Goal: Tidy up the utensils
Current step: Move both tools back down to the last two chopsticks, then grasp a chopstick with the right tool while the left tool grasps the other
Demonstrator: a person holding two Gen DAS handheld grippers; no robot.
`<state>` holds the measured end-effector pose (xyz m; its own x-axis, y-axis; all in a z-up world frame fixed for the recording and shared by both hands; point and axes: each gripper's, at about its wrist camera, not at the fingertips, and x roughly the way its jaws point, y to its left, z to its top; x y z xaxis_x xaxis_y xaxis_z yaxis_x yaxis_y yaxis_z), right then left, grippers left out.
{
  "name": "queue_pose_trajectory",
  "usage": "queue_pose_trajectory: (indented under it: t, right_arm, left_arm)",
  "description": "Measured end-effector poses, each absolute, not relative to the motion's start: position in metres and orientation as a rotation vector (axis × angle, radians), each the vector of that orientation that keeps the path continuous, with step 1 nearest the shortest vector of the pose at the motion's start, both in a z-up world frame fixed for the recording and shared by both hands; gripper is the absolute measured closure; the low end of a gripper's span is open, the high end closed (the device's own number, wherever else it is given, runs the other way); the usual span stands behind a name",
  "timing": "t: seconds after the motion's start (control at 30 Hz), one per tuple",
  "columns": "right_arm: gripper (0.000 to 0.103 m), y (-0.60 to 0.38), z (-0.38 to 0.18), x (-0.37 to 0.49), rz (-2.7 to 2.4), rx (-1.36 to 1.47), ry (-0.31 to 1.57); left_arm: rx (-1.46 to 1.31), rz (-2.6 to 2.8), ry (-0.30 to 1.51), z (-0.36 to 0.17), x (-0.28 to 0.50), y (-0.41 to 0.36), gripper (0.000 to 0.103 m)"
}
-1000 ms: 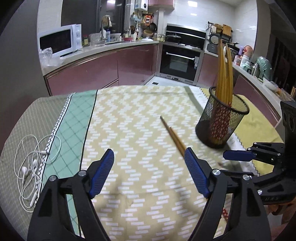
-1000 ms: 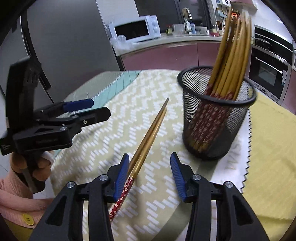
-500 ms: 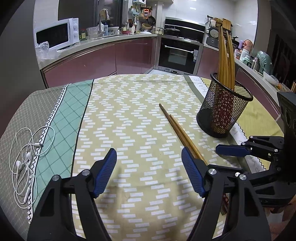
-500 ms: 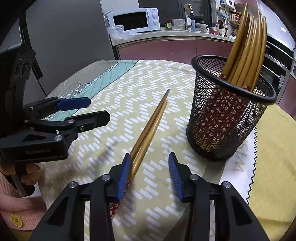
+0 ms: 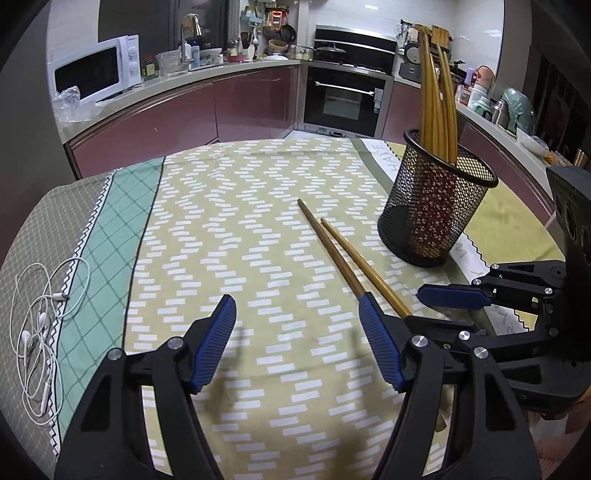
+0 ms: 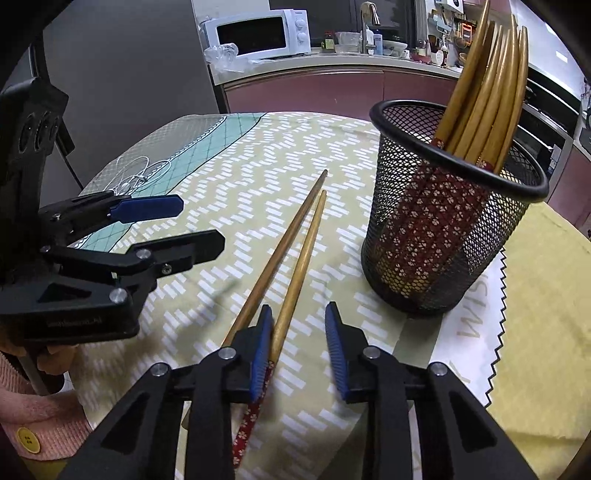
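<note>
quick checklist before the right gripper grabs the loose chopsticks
1. Right hand-held gripper open: ok.
2. Both loose chopsticks between its fingers: not ok, one lies outside the left finger.
3. Left hand-held gripper out of the way: ok, open, to the left of the pair.
4. Mesh cup upright: ok.
5. Room in cup for two more: ok, its near side is free.
6. Chopsticks lying flat on cloth: ok.

Home kitchen — microwave [image 5: 96,70], built-in oven [image 5: 345,99], sink tap [image 5: 192,27].
</note>
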<state>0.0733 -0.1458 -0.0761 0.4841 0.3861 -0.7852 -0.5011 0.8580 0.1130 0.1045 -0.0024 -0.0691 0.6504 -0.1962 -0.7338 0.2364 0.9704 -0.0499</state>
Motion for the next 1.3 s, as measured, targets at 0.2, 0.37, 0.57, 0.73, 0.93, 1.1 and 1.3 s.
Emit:
queue_pose_trajectory:
  t: [0.2,0.37,0.57,0.73,0.93,1.1,1.3]
  right_arm:
    - [0.096,-0.156,-0.076,0.078,0.531,-0.103,0.937]
    - [0.097,-0.163,-0.075,0.073,0.528,-0.098,0.943]
    - [0.097,-0.17,-0.074,0.067,0.511,-0.118,0.944]
    - [0.094,-0.174,-0.075,0.07,0.498,-0.124,0.937]
    - [0.093,-0.167,-0.075,0.075,0.497,-0.14,0.921]
    - [0.097,-0.166,-0.075,0.078,0.506,-0.107,0.921]
    - [0.097,-0.175,-0.069,0.074,0.529,-0.062,0.913]
  left_arm:
    - [0.054,-0.28,0.858,-0.074,0.112,-0.012,0.04]
    - [0.082,-0.295,0.876,-0.077,0.12,-0.027,0.045]
    - [0.128,-0.294,0.919,-0.088,0.136,-0.044,0.052]
    - [0.151,-0.283,0.918,-0.091,0.141,-0.047,0.06]
    - [0.149,-0.28,0.92,-0.09,0.148,-0.051,0.077]
    - [0.115,-0.264,0.912,-0.089,0.149,-0.05,0.089]
    - [0.071,-0.256,0.908,-0.089,0.135,-0.044,0.095]
